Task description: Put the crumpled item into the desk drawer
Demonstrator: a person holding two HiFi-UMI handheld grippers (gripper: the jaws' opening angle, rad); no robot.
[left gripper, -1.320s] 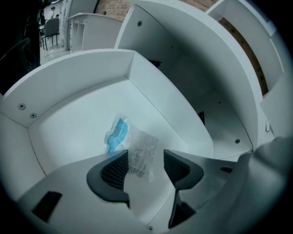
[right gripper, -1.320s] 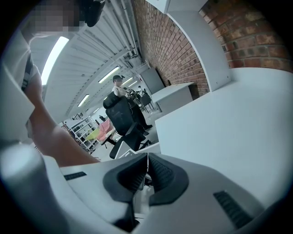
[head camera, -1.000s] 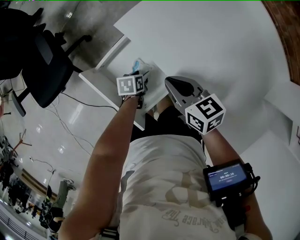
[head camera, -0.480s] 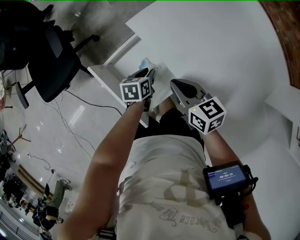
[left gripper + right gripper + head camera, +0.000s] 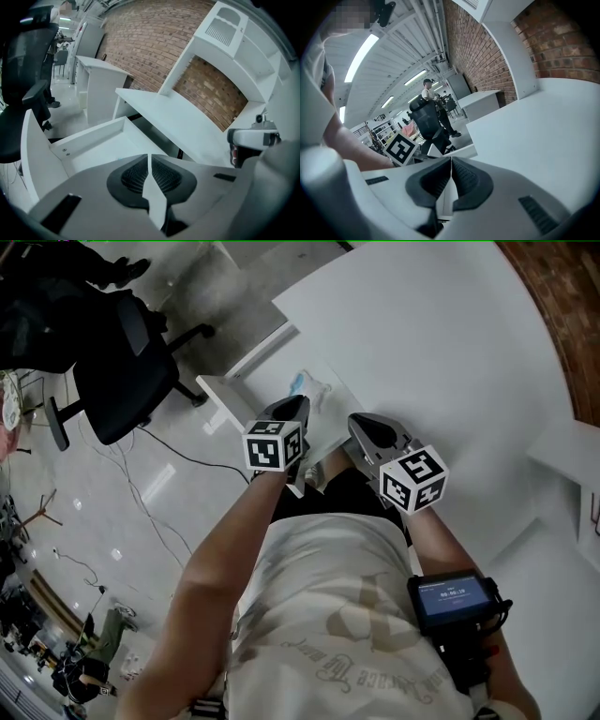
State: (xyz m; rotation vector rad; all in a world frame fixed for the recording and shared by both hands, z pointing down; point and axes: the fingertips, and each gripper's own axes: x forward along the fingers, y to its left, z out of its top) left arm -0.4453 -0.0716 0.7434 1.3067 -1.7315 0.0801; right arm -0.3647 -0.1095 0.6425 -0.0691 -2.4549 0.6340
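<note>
The crumpled pale blue and white item (image 5: 307, 387) lies in the open white desk drawer (image 5: 232, 390), near the desk's front edge. My left gripper (image 5: 289, 415) hovers just short of the item, over the drawer. Its jaws are closing and stand together with nothing between them (image 5: 149, 161). In the left gripper view the drawer's inside (image 5: 96, 143) shows past the jaws, and the item is hidden behind them. My right gripper (image 5: 364, 427) hangs beside the left one at the edge of the white desk (image 5: 441, 343), shut and empty (image 5: 451, 161).
A black office chair (image 5: 122, 371) stands on the floor left of the drawer, with cables (image 5: 155, 488) trailing below it. White shelving (image 5: 562, 451) rises on the desk's right. A brick wall (image 5: 154, 42) backs the desk.
The left gripper has let go of the crumpled item, drawn back from it toward me and closed its jaws. The item stays in the drawer. The right gripper has barely moved.
</note>
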